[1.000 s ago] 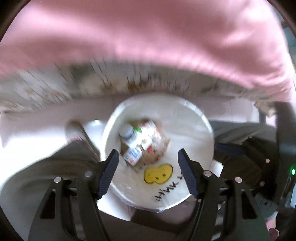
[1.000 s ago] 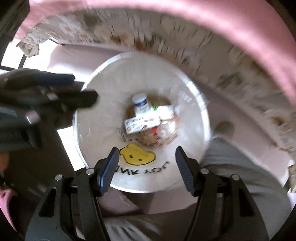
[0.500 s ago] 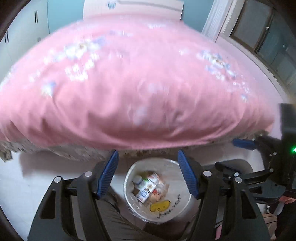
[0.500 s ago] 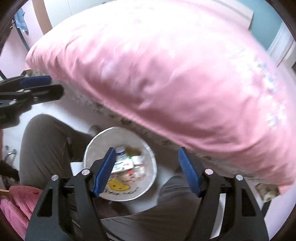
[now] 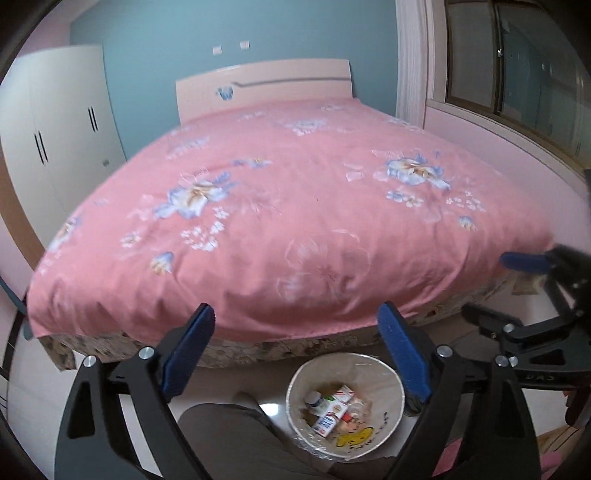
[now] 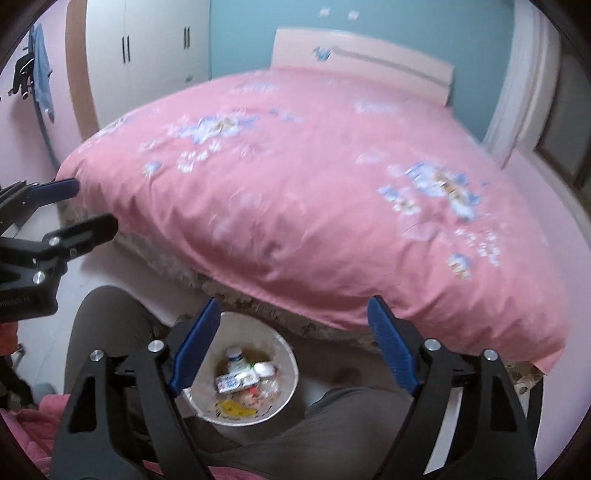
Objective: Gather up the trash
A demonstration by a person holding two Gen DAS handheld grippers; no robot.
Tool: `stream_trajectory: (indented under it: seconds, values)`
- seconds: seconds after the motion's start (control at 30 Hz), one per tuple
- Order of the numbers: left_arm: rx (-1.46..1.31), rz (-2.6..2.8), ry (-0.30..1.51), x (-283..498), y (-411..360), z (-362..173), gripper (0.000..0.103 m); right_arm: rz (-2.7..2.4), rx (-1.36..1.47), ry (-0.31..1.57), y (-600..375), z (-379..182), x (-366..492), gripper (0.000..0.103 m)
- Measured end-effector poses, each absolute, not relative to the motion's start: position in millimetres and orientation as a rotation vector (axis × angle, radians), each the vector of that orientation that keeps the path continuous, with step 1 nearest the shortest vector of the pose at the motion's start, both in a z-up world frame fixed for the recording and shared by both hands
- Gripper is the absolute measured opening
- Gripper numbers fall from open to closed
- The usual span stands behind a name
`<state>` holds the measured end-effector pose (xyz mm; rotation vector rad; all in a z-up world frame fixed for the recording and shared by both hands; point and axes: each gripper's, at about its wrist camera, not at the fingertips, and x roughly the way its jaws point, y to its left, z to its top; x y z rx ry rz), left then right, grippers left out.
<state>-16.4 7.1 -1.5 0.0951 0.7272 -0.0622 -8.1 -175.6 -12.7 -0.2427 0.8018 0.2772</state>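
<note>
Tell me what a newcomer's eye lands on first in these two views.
The pink floral bedspread fills most of both views, running back to a pale headboard against a blue wall. Below its foot, a white trash bin on the floor holds cartons and a small bottle, framed by the open, empty left gripper.

Pink bedspread (image 5: 295, 206) with pale blue flowers, teal wall (image 5: 258, 33), white wardrobe (image 5: 62, 122), white bin (image 5: 384, 373) bearing a yellow mark, grey trousers (image 5: 236, 439), blue gripper pads (image 5: 188, 354).
</note>
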Motion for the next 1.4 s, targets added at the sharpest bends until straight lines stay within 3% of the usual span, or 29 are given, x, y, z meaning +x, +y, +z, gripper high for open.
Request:
stream_trajectory:
  seconds: [0.43, 1.4]
  values:
    - [0.114, 0.008, 0.736, -63.8, 9.9, -12.1, 0.093, 0.102, -0.17, 0.632, -189.8, -1.5, -72.1, 0.089]
    - [0.121, -0.016, 0.741, -70.6, 1.5, -16.1, 0.093, 0.119, -0.104, 0.708, -194.7, -15.1, -76.5, 0.089]
